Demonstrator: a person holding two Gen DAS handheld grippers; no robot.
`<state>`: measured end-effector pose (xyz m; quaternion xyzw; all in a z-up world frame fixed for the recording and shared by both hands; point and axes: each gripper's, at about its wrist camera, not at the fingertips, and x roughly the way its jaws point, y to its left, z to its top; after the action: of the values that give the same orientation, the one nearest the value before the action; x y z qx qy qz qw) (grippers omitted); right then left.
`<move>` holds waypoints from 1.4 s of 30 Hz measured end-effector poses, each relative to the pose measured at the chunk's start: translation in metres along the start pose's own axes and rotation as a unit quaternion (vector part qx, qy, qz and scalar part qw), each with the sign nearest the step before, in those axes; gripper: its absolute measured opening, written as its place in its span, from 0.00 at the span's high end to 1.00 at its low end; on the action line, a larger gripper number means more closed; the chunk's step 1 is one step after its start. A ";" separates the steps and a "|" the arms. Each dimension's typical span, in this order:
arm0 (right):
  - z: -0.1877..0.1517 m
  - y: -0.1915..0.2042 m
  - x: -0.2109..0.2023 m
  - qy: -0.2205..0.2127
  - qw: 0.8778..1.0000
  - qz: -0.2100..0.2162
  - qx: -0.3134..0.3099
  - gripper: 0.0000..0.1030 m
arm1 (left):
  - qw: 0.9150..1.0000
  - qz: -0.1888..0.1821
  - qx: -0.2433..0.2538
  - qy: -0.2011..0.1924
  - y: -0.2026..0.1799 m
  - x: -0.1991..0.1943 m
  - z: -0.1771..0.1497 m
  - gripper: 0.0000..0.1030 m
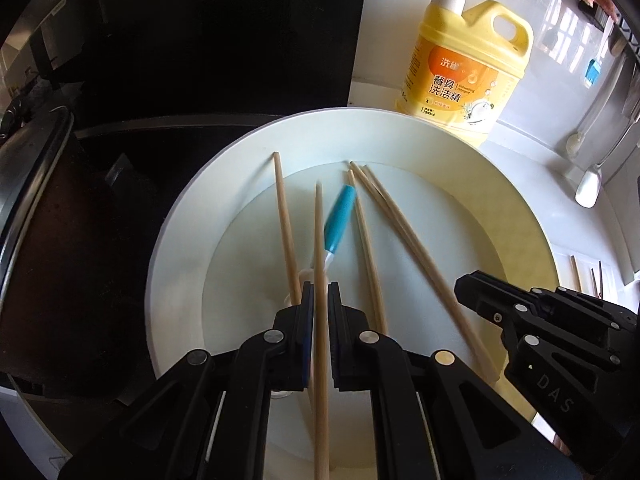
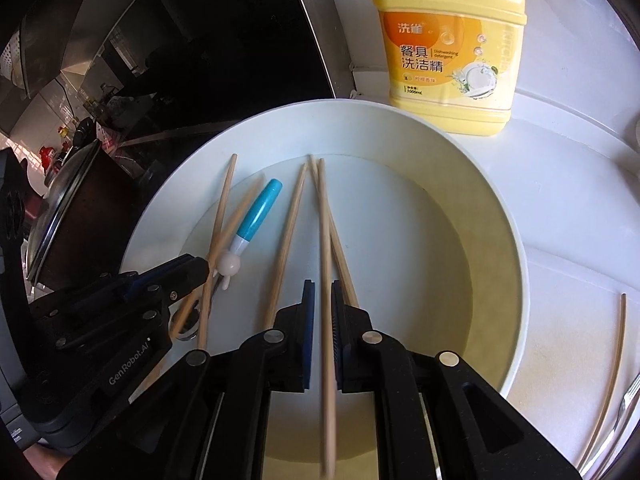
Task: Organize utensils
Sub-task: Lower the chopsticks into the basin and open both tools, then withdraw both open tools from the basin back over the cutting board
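Over the white basin [image 1: 500, 216] on the worktop [image 2: 568, 240], I have both tools tilted steeply down, each with one wooden chopstick running lengthwise between its jaws. My left hand-held gripper [image 1: 320, 300] stands almost closed around its chopstick [image 1: 319, 240]; I see a sliver of gap on either side of the stick, so I judge the pads are not pressing and the stick lies loose between them. My right hand-held gripper [image 2: 321, 292] looks much the same around its own chopstick [image 2: 325, 232], nearly closed with the stick passing through a narrow slot.

Four more chopsticks lie loose in the basin, two of them crossing near their far tips, and a small spoon with a teal handle [image 2: 258, 212] rests among them, its bowl end partly hidden behind my left tool. A yellow detergent jug [image 2: 448, 48] stands just behind the basin. One more chopstick [image 2: 614, 364] and a fork lie outside, on the worktop to the right.

These sticks will handle light, stiff and smooth, so they roll and pivot easily. I would take hold near the middle of the length, across the round shaft, so neither end swings. The spoon looks top-heavy; its teal grip is the sensible place.
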<state>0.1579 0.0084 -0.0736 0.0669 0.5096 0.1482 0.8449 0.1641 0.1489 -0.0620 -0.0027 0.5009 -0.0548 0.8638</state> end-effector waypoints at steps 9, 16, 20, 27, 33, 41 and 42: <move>-0.004 -0.009 -0.028 -0.032 0.999 -0.022 0.003 0.66 | 0.999 0.036 -0.016 -0.031 0.012 -0.030 -0.007 0.28; -0.013 -0.007 -0.037 -0.030 0.999 -0.024 0.002 0.60 | 0.998 0.048 -0.021 -0.027 0.017 -0.040 -0.009 0.21; -0.016 -0.005 -0.044 -0.034 0.999 -0.024 0.001 0.54 | 0.998 0.052 -0.021 -0.024 0.020 -0.046 -0.009 0.19; -0.024 -0.001 -0.051 -0.033 0.999 -0.029 0.005 0.49 | 0.998 0.051 -0.015 -0.021 0.020 -0.057 -0.012 0.16; -0.031 0.003 -0.059 -0.030 0.999 -0.031 0.011 0.45 | 0.999 0.045 -0.008 -0.016 0.019 -0.064 -0.012 0.14; -0.039 0.009 -0.076 -0.048 0.998 -0.044 0.025 0.42 | 0.999 0.035 0.000 -0.026 0.021 -0.080 -0.012 0.13; -0.040 0.009 -0.078 -0.050 0.997 -0.045 0.027 0.42 | 0.999 0.034 0.002 -0.025 0.021 -0.080 -0.012 0.13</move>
<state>0.0869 -0.0091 -0.0246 0.0741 0.4727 0.0922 0.8732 0.1162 0.1783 0.0002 0.0148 0.4784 -0.0260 0.8776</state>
